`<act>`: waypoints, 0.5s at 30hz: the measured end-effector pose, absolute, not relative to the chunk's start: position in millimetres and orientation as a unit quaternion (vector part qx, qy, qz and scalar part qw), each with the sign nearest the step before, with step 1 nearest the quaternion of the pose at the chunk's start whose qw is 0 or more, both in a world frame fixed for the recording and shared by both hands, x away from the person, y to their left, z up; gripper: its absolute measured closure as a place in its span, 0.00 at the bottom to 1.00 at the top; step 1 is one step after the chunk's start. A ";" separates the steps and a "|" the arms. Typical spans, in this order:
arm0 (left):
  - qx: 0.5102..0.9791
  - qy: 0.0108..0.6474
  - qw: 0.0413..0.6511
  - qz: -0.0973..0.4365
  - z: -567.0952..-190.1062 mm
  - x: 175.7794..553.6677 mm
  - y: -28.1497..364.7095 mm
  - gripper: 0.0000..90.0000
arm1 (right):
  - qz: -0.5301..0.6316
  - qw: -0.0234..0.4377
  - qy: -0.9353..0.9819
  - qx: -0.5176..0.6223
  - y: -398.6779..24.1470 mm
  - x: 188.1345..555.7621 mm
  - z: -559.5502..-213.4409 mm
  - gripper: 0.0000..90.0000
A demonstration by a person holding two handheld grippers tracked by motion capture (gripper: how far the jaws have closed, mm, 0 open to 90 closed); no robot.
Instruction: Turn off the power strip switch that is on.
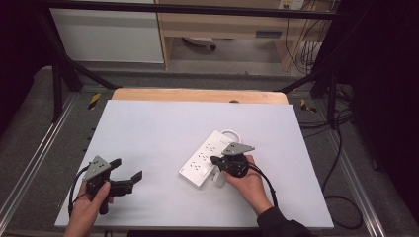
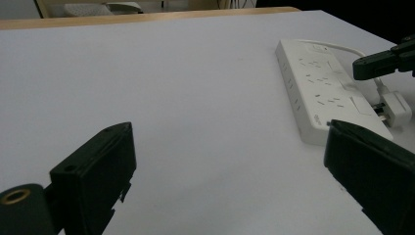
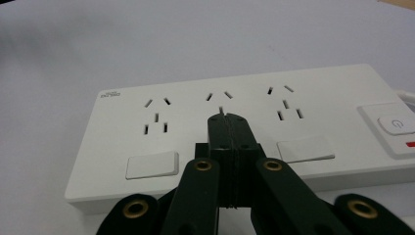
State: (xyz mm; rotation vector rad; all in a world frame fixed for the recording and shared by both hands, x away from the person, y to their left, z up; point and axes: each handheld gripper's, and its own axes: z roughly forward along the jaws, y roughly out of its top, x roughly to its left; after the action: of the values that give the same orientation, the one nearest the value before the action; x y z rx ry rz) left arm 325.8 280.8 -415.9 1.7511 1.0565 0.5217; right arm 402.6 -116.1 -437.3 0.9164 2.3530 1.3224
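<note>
A white power strip lies at an angle right of the table's centre, its cord looped at the far end. A white plug lies unplugged beside its near edge. My right gripper is shut with nothing between its jaws. In the right gripper view its tips sit at the middle socket of the strip, left of the power switch. My left gripper stands open and empty at the front left, well apart from the strip and plug.
The white table top ends in a wooden strip at the far side. Metal rails run along both sides. Black cables trail off the right edge. Bare surface spreads left of the strip.
</note>
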 end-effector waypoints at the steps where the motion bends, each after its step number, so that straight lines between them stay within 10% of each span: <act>1: 0.722 0.436 0.493 0.215 -415.9 325.8 280.9 0.06 | 0.459 0.145 0.817 0.317 -115.6 402.4 -437.7 1.00; 15: 0.722 0.435 0.492 0.215 -416.1 326.0 280.7 0.06 | 0.451 0.141 0.824 0.312 -110.8 401.3 -441.3 1.00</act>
State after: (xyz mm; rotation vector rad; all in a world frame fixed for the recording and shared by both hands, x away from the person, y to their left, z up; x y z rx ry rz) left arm 326.0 280.7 -416.1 1.7530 1.0566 0.5215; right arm 401.3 -110.8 -441.3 0.9003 2.3791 1.3035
